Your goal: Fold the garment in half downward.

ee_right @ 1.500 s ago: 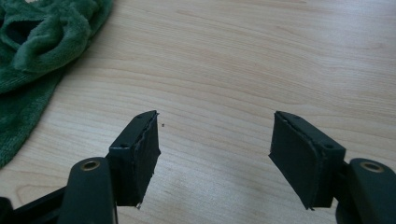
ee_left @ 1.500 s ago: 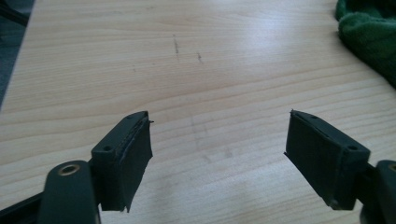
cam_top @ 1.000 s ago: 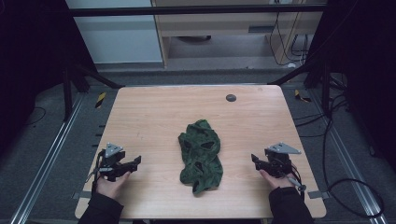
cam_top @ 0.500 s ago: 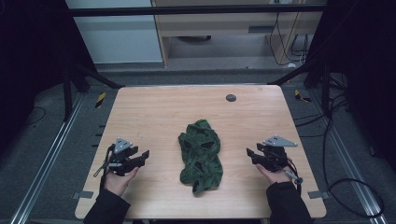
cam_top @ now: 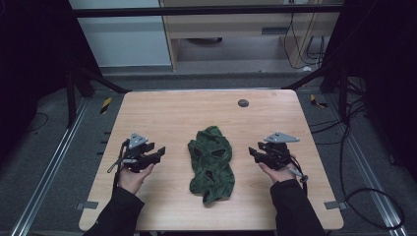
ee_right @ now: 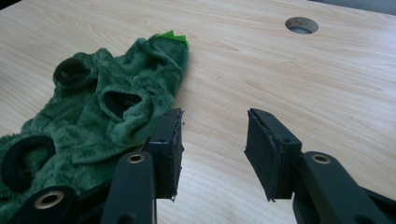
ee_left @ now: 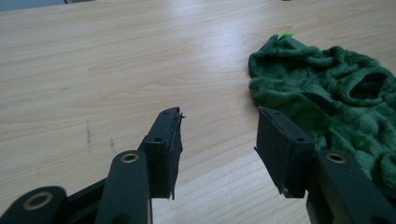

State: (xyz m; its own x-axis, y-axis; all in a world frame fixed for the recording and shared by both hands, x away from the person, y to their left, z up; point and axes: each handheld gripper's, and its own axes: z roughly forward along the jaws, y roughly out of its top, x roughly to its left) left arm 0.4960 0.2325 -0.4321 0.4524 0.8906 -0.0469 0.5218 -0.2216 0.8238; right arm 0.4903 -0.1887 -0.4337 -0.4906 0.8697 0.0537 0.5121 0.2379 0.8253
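The table (cam_top: pixel 162 105) carries one work item: a green garment (cam_top: pixel 212 162), lying crumpled at the centre toward the near edge, with its length running front to back. Its openings face up, as both gripper views show. A cable hole (cam_top: pixel 243 103) sits in the far part of the table, well apart from the garment.

The left gripper (cam_top: pixel 158 152) is held low at the garment's left flank and the right gripper (cam_top: pixel 252 152) at its right flank, each pointing inward. This symmetric placement probably prepares a two-sided pick or spread.

Jaw state: both pairs stand apart, with bare wood visible between the pads and nothing held. In the left gripper view the garment lies just beside the right-hand jaw; in the right gripper view it lies beside and partly behind the left-hand jaw. Contact cannot be confirmed.

A small bright-green tag (ee_right: pixel 173 36) marks the garment's far end.
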